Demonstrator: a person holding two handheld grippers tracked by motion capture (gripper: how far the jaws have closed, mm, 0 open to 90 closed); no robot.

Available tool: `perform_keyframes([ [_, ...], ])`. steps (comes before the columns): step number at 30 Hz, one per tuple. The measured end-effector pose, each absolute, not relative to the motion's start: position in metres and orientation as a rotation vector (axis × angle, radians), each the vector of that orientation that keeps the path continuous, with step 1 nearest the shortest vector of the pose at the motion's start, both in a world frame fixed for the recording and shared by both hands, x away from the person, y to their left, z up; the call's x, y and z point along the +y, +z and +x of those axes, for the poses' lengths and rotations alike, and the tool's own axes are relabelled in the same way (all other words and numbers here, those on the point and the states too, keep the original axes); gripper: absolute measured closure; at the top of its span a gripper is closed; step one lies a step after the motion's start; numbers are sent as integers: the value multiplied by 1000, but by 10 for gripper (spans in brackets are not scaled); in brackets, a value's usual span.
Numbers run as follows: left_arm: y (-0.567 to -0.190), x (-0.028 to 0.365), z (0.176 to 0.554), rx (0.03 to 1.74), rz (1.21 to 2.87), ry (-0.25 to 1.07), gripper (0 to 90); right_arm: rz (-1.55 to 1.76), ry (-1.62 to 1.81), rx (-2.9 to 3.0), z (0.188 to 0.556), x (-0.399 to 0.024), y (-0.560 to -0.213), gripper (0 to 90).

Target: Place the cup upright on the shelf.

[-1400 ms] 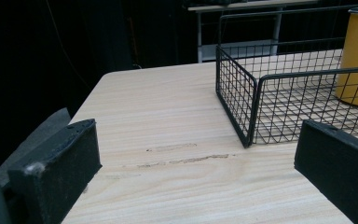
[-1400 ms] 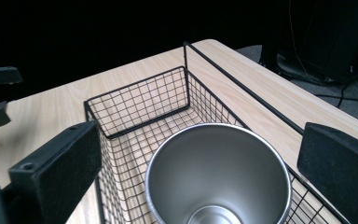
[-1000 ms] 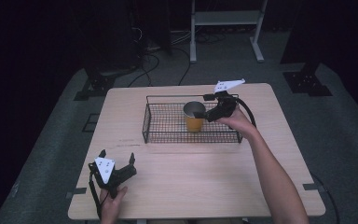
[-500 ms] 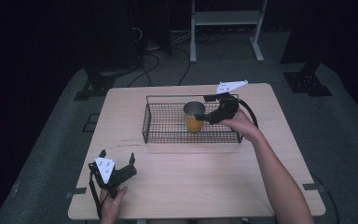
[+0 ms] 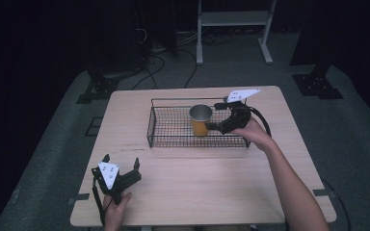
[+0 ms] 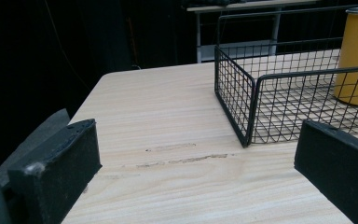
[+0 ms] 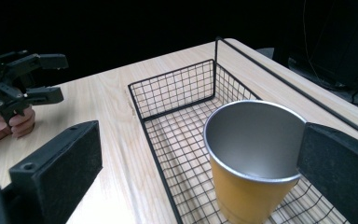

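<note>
The counter (image 5: 188,183) is a pale wooden top, and a black wire basket (image 5: 173,132) sits on its far half, long axis running left to right. Inside the basket, toward its right end, a yellow cup (image 5: 201,120) with a bare metal interior stands upright, mouth open to the ceiling.

The right gripper (image 5: 215,126) is just right of the cup, reaching in over the basket's right end. In the right gripper view its jaws stand wide apart, clamped on nothing, and the cup (image 7: 254,158) sits between and just beyond them. So the cup lies leftward from this gripper, well within its reach.

The left gripper (image 5: 120,168) rests at the near left of the counter, well apart from the basket, jaws likewise spread and empty. The right hand is plainly the nearer one.
</note>
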State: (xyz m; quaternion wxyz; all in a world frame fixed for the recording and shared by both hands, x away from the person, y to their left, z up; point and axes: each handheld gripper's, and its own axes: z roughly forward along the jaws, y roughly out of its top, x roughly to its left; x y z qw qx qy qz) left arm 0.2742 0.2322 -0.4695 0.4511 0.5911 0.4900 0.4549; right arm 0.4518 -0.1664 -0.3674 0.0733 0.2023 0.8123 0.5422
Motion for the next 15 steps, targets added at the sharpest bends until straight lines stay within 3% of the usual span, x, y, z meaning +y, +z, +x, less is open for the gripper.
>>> perform_keyframes([
  [15, -469, 232, 274, 1212, 1462, 1123, 0, 623, 1614, 2457, 437, -184, -374, 0],
])
